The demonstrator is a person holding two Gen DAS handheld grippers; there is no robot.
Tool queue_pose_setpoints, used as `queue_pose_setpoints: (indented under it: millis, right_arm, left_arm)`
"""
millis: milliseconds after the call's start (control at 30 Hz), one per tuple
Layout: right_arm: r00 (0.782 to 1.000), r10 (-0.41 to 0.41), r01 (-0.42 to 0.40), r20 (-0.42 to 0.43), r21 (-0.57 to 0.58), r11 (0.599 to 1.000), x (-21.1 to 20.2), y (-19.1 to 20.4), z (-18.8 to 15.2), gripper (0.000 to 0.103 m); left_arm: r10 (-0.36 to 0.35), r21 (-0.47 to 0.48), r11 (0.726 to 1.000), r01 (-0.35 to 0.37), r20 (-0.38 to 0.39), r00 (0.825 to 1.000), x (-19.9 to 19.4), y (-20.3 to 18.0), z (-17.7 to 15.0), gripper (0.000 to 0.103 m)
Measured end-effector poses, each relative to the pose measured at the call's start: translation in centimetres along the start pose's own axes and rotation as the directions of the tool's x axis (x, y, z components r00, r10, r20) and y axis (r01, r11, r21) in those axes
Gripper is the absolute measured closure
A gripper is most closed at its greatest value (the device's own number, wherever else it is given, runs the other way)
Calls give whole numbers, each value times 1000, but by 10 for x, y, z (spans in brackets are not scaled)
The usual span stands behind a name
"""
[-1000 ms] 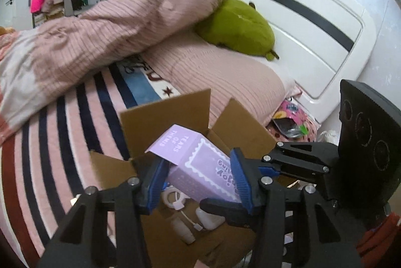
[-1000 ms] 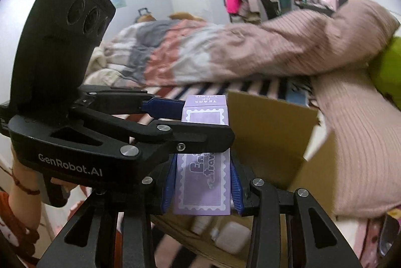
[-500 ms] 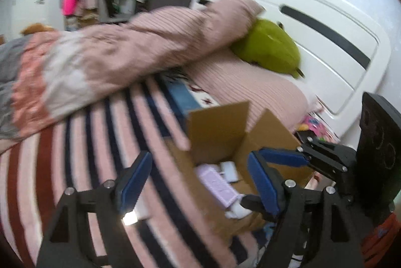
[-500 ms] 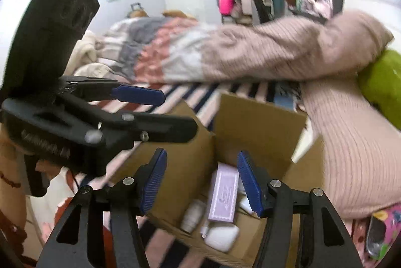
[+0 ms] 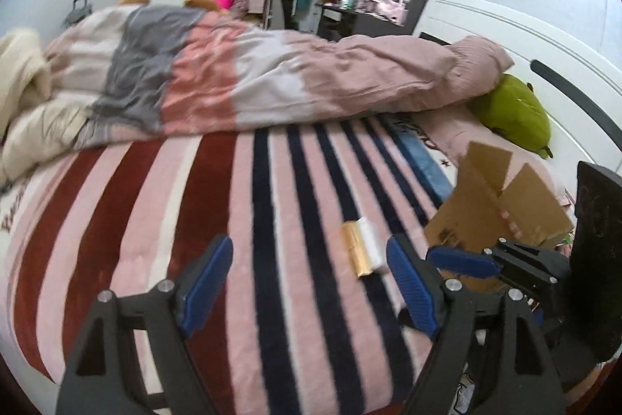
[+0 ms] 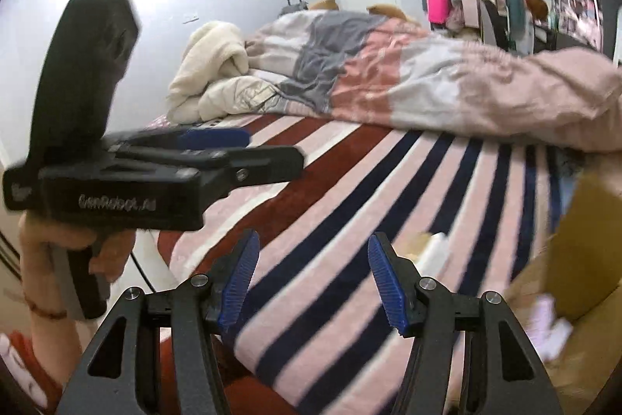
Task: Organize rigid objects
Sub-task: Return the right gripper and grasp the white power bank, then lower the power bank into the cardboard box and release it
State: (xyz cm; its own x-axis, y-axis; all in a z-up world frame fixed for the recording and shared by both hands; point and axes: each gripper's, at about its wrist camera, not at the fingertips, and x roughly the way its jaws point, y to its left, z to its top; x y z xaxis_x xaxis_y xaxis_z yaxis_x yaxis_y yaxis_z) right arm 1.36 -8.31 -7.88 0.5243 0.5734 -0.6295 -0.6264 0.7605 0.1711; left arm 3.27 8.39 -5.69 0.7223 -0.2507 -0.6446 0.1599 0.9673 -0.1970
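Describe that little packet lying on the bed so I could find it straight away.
Start at the striped blanket covering the bed, then look beside the open cardboard box near the headboard. The small packet lies flat on the stripes there, alone: half shiny gold, half white.

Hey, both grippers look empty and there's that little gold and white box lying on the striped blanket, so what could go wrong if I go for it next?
1. The gold and white box lies on the soft striped blanket; pressing down may sink or tip it, so the pads slip off.
2. It sits close to the cardboard box, whose raised flaps could snag a finger.
3. The left gripper and right gripper, both open, hover close together; reaching at once, they may collide.
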Motion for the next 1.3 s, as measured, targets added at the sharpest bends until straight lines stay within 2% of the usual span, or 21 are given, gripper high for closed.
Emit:
queue_pose_setpoints:
  millis: [167, 333, 400, 533, 600, 667, 767, 833, 900, 967, 1000, 1067, 1167, 1300]
  right_arm:
    - [993, -120, 120, -12, 168, 978, 41, -16, -20, 48]
    - [965, -249, 263, -85, 336, 904, 77, -66, -37, 48]
    - [951, -292, 310, -106, 367, 877, 85, -82, -42, 48]
    - [924, -351, 383, -153, 354, 853, 104, -105, -48, 48]
    - [937, -314, 350, -153, 390, 852, 106, -115, -53, 49]
    - [949, -285, 314, -131, 416, 853, 104, -120, -53, 69]
    - [956, -267, 293, -122, 366, 883, 99, -111, -50, 70]
    - [968, -233, 251, -94, 307, 918, 91, -92, -50, 70]
    - [982, -175, 186, -65, 225, 957, 85, -72, -51, 71]
    - [991, -107, 115, -77, 106, 988, 82, -49, -54, 72]
    - [992, -91, 95, -89, 47, 994, 82, -36, -57, 72]
    - [988, -83, 85, -127, 11, 996, 89, -26, -63, 72]
    - [974, -91, 98, -210, 26, 995, 106, -26, -72, 72]
    - [974, -63, 79, -218, 66, 995, 108, -34, -76, 71]
  left_arm:
    - [-33, -55, 998, 32, -12, 999, 20, 27, -24, 24]
    - [-75, -98, 993, 70, -39, 996, 38, 42, -36, 24]
    - [-72, -104, 992, 67, -47, 996, 43, 46, -39, 24]
    - [-63, -111, 992, 56, -55, 997, 47, 51, -43, 24]
    - [-58, -116, 992, 51, -57, 997, 46, 52, -45, 24]
    - [-51, -123, 992, 43, -59, 997, 45, 54, -45, 24]
    - [-54, -132, 990, 46, -53, 997, 40, 54, -45, 24]
    - [-51, -126, 991, 45, -47, 998, 35, 54, -44, 24]
    - [-45, -119, 992, 40, -41, 998, 31, 52, -42, 24]
    - [-39, -117, 992, 34, -40, 998, 27, 50, -42, 24]
    - [-36, -118, 993, 31, -41, 999, 27, 50, -42, 24]
    - [-25, -117, 993, 19, -49, 998, 26, 50, -44, 24]
    - [-8, -110, 994, 2, -60, 998, 24, 51, -47, 24]
    - [-2, -116, 993, -8, -81, 997, 29, 56, -49, 24]
